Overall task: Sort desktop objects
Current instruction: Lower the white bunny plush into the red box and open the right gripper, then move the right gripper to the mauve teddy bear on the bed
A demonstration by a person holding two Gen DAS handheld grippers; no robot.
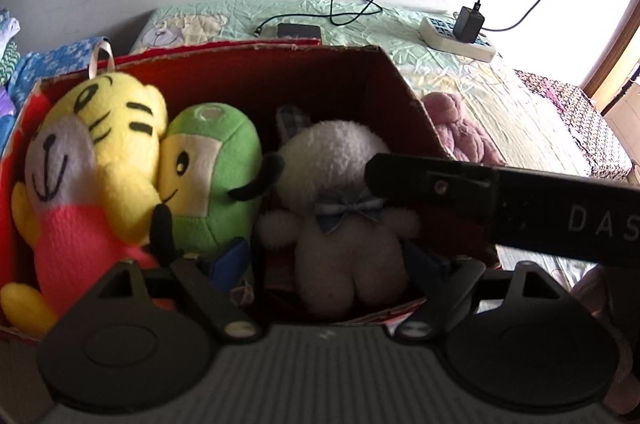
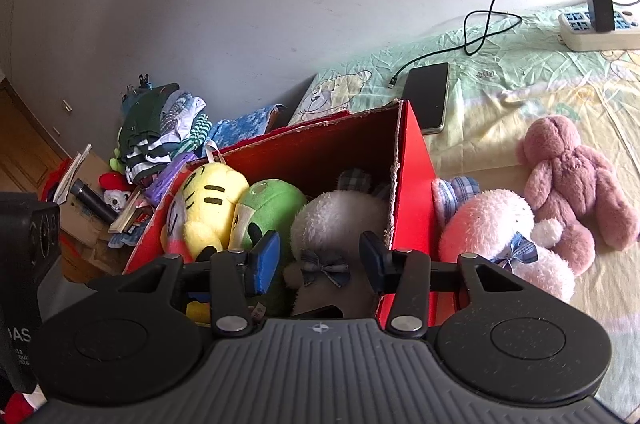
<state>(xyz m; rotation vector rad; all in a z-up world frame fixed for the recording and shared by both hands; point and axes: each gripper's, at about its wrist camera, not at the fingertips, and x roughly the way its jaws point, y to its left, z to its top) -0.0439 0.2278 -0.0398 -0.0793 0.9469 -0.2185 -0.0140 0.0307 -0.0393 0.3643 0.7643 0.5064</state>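
The white plush (image 2: 336, 224) is sitting low in the middle of the frame, inside the red box (image 2: 412, 160), beside the green plush (image 2: 272, 204) and the yellow plush (image 2: 212, 200). It is looking light, soft and squashy, likely yielding to a pinch, so the round body under the bow is seeming the best hold. The right gripper (image 2: 318, 266) is hanging just above it, jaws wide, pads straddling the bow without touching. The left gripper (image 1: 336, 264) is also standing open around the same toy's lower body. The pink plush (image 2: 500, 228) and mauve bear (image 2: 576, 180) are lying outside on the bedspread (image 2: 500, 80), at the right.
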